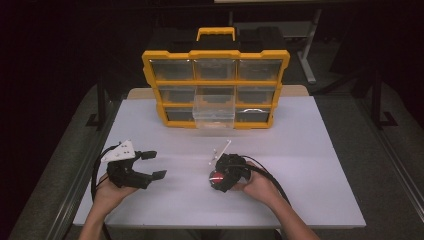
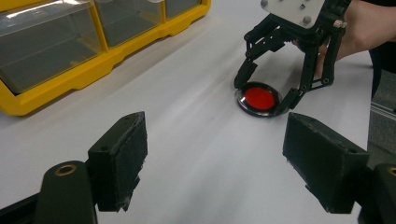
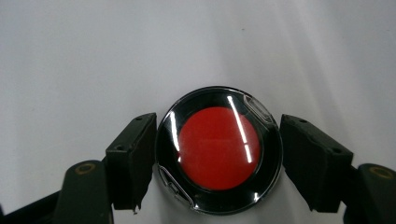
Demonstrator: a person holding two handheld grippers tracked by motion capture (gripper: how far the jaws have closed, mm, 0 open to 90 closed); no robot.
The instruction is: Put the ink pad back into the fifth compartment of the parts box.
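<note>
One round red-centred disc [image 3: 218, 149] lies flat, face up, no long axis; right gripper [image 3: 217, 158] fingers straddle it, not yet clamped; left gripper [image 2: 215, 163] fingers released.

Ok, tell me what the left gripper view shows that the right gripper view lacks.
Left gripper view alone: the yellow drawer cabinet, the left gripper with open jaws, and the hand holding the right gripper.

Right gripper view alone: a close look down on the right gripper's pads flanking the disc.

Both: the round red disc on the white table.
</note>
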